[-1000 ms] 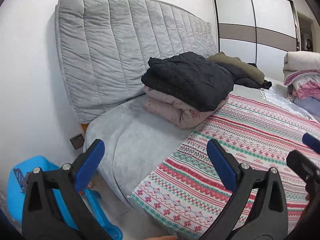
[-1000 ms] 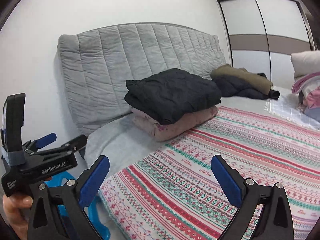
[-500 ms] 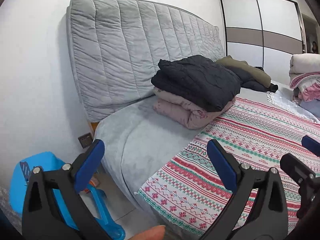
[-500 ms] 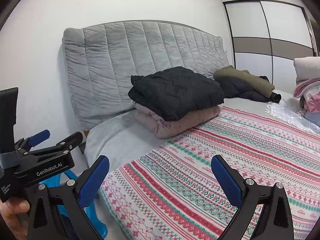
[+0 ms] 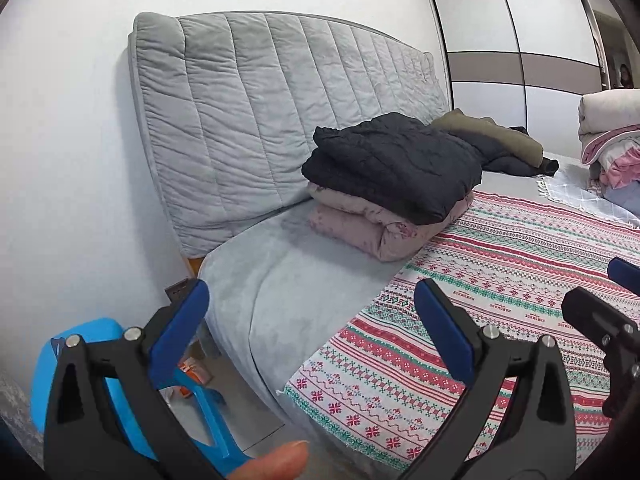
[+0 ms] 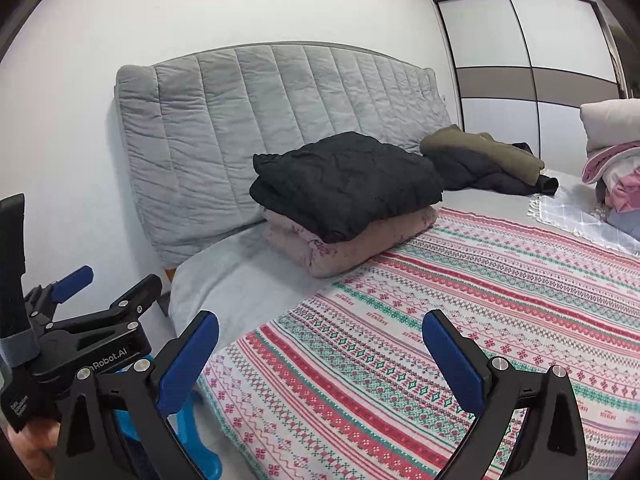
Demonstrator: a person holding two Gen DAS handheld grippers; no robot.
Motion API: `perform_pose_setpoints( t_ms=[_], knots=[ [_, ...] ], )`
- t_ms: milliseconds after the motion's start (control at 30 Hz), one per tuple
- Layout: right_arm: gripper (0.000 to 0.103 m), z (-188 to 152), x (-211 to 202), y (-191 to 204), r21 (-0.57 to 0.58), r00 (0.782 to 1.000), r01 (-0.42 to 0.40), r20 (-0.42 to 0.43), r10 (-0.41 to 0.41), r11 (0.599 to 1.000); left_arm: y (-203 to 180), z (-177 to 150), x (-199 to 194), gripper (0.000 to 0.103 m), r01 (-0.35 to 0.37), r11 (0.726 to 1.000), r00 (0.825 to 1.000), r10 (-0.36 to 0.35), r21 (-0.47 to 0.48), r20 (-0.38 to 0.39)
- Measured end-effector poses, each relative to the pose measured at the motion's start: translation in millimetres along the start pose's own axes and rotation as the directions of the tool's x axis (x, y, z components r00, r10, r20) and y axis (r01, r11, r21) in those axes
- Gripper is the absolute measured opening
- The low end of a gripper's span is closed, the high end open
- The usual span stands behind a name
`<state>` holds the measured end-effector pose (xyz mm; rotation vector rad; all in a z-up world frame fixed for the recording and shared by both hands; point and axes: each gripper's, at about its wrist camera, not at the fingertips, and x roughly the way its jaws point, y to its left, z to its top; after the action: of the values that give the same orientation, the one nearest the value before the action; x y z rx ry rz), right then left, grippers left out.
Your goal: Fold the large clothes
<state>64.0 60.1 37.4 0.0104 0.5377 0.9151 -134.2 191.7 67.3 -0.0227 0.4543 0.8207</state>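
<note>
A folded black quilted jacket [image 5: 396,168] [image 6: 344,184] lies on a folded pink quilted garment [image 5: 372,224] [image 6: 348,240] near the headboard. An unfolded olive and black jacket [image 5: 500,148] [image 6: 488,160] lies further back on the bed. My left gripper [image 5: 310,328] is open and empty, held over the bed's near corner; it also shows in the right wrist view [image 6: 104,292]. My right gripper [image 6: 320,344] is open and empty above the patterned blanket; part of it shows in the left wrist view [image 5: 600,308].
A red, green and white patterned blanket [image 6: 460,320] covers the grey bed [image 5: 288,292]. A grey padded headboard [image 5: 260,112] stands behind. A blue plastic stool [image 5: 60,360] is on the floor at left. Stacked bedding [image 5: 612,136] sits far right, before a sliding wardrobe [image 5: 520,60].
Both grippers have drawn back and to the left a little, so the bed and clothes pile sit further right in view. Both stay open and empty.
</note>
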Motion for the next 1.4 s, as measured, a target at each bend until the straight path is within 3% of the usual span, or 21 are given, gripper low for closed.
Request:
perform_pose_setpoints(
  t_ms=[633,1400],
  knots=[
    [0.102,0.5,-0.5,1.3,-0.009,0.999,0.045,0.005,-0.045,0.999,-3.1,0.3,0.2,0.102,-0.017,1.000,1.000,0.017,0.004,-0.004],
    [0.102,-1.6,3.7,1.7,-0.012,0.999,0.045,-0.006,-0.045,0.999,0.0,1.3,1.0,0.102,-0.026,1.000,1.000,0.026,0.008,0.004]
  ],
)
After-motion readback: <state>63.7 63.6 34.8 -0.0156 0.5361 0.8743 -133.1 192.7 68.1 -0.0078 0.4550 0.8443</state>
